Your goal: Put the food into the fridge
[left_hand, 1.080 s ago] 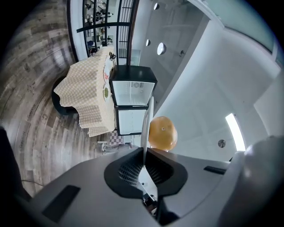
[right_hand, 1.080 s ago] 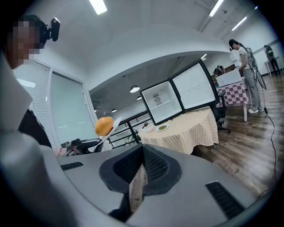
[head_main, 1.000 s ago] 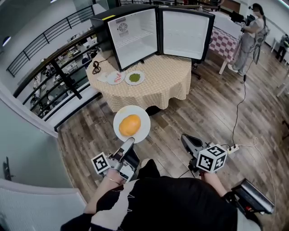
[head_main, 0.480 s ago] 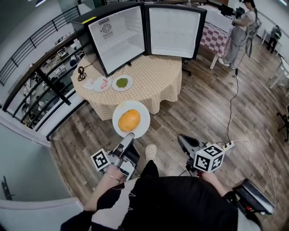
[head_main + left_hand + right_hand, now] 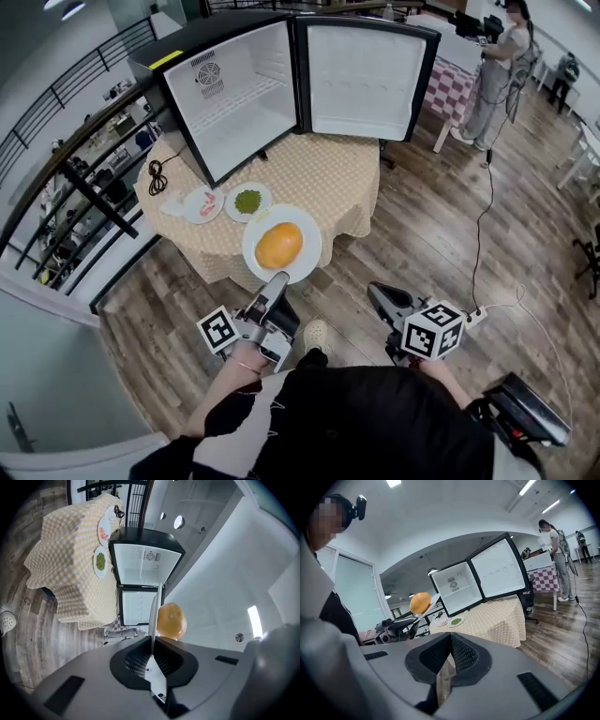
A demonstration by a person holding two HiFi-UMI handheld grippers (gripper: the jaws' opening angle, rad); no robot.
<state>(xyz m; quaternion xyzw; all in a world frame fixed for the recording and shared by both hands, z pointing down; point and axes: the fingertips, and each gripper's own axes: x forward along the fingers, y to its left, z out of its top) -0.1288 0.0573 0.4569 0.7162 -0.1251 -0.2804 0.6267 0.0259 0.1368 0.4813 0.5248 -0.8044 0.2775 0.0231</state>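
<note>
White round plate [image 5: 306,266] with a round orange fruit [image 5: 278,245] sat clamped in your left gripper [image 5: 279,279], open black fridge [image 5: 225,94] at twelve o'clock; your right gripper [image 5: 378,293] was closed, empty.

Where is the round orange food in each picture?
Head view: the orange food sits on the white plate at centre, held by the left claw.
Left gripper view: just right of centre, above the claw.
Right gripper view: left of centre.
Shared landmark: the open fridge.
</note>
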